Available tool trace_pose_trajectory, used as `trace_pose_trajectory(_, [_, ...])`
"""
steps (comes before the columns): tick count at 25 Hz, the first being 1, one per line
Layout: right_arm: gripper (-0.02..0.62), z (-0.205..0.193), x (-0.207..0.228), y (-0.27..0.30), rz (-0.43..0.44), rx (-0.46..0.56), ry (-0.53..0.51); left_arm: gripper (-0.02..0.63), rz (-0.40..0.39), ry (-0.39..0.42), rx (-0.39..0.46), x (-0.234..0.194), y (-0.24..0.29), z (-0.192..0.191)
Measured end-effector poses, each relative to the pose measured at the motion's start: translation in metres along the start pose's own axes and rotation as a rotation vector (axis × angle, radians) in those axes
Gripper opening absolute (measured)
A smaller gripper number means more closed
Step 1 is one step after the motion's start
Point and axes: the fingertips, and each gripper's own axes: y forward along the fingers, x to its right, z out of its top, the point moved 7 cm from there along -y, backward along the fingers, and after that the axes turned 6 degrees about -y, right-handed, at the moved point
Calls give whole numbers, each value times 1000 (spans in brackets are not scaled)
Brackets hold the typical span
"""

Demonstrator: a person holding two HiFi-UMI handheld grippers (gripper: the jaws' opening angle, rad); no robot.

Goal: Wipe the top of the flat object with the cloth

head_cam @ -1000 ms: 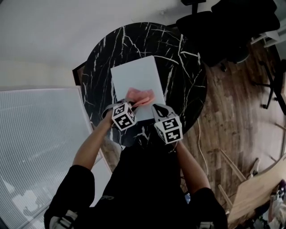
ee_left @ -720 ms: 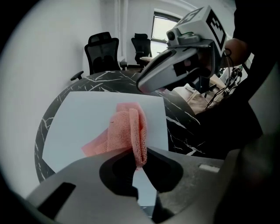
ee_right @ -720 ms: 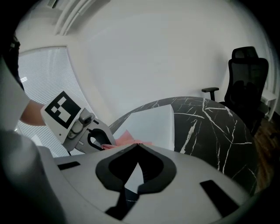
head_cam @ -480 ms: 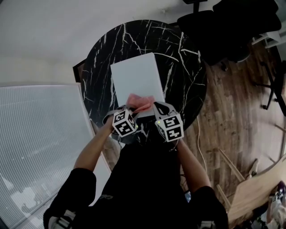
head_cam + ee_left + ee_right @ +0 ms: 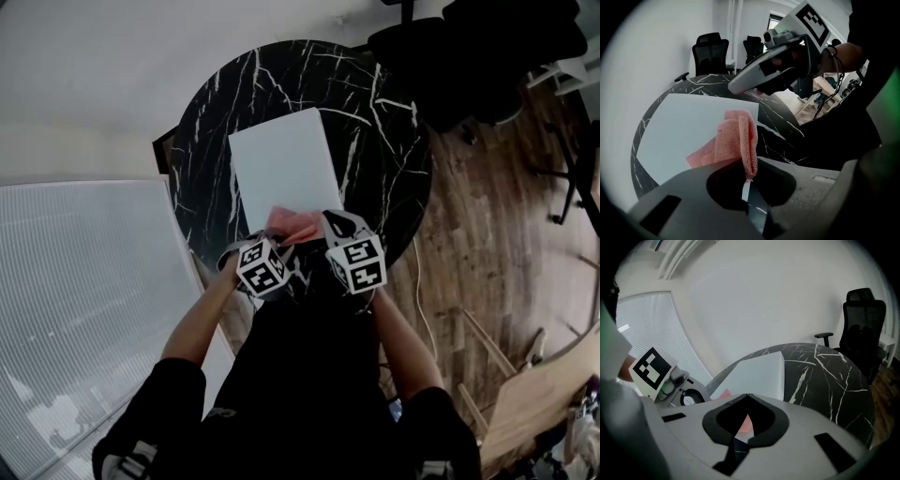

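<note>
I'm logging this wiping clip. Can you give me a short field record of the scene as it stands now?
table: round, black marble with white veins
board: white, flat, lying on the table
cloth: pink, bunched, at the board's near edge
left gripper: jaws shut on the cloth
right gripper: jaws together, holding nothing, beside the cloth
chairs: black office chairs beyond the table

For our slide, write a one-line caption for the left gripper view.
Left hand-held gripper pinches a pink cloth draped on the white flat object atop a black marble table.
</note>
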Motion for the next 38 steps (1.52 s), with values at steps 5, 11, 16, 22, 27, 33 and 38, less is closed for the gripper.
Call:
trace_pose_trajectory(5, [-5,-3,3,-2,-10,6,14,20,-21,-3,-7,9,2,-4])
trace_pose_trajectory(11, [-6,-2,5,-2,-12,13,28,20,-39,2,-18,7,3,-3])
trace_pose_trajectory(16, [-6,3,11,-7,-62,53,27,20,-87,-138,49,1,-6,-2])
trace_pose_trajectory(22, [-6,10,23,-9,-66,72,98,20,-57,-334,239,-56,-49,12])
trace_pose_trajectory(27, [-5,9,27,-8,-73,71,111,20,115,-322,366,-124,-93,44])
trace_pose_trajectory(33, [-6,5,33,-7,-81,50,112,20,316,-288,456,-207,-115,99])
trace_pose_trajectory(38, [-6,2,39,-16,-102,29,133,20,407,-200,388,-246,-82,137])
